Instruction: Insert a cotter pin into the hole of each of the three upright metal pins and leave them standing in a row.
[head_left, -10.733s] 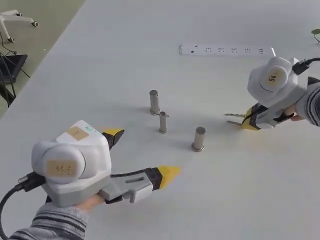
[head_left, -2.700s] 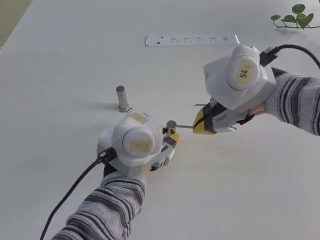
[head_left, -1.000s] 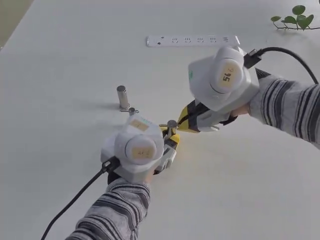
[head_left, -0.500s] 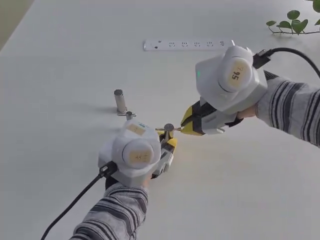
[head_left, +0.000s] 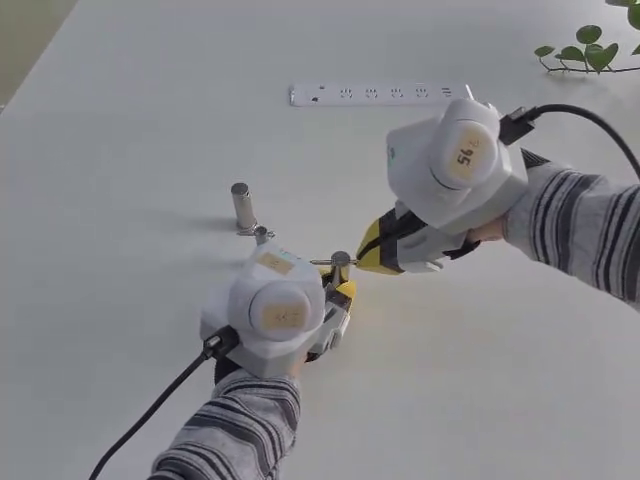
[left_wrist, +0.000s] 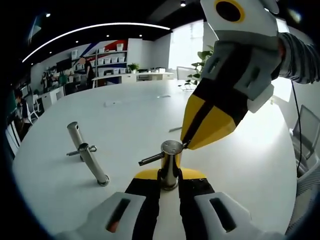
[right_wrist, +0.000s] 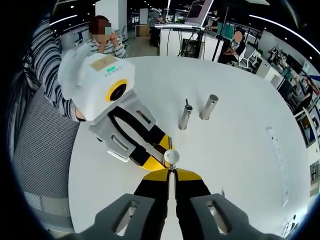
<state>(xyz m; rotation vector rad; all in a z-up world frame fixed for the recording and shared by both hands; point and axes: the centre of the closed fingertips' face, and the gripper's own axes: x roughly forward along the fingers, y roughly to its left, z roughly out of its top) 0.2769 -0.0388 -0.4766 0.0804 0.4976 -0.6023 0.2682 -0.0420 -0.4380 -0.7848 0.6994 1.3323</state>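
The stiff, slick metal pin (left_wrist: 170, 165) is clamped low by the left gripper (left_wrist: 170, 176). The thin, seemingly bendable cotter pin (left_wrist: 151, 159) is pinched by the right gripper (right_wrist: 171, 174).

Overhead and opposed close views share one metal pin (head_left: 341, 261).

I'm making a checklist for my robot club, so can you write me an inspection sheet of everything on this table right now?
Surface: white table, flat and plain.
Job's things: three metal pins upright; held pin has a cotter pin through it; middle pin carries one too; far pin looks bare.
Clutter: power strip.
Grippers: left gripper jaws shut on held pin; right gripper jaws shut on the cotter pin.
Cables: a black cable trails from each gripper.
Surroundings: plant at table edge; office desks beyond.
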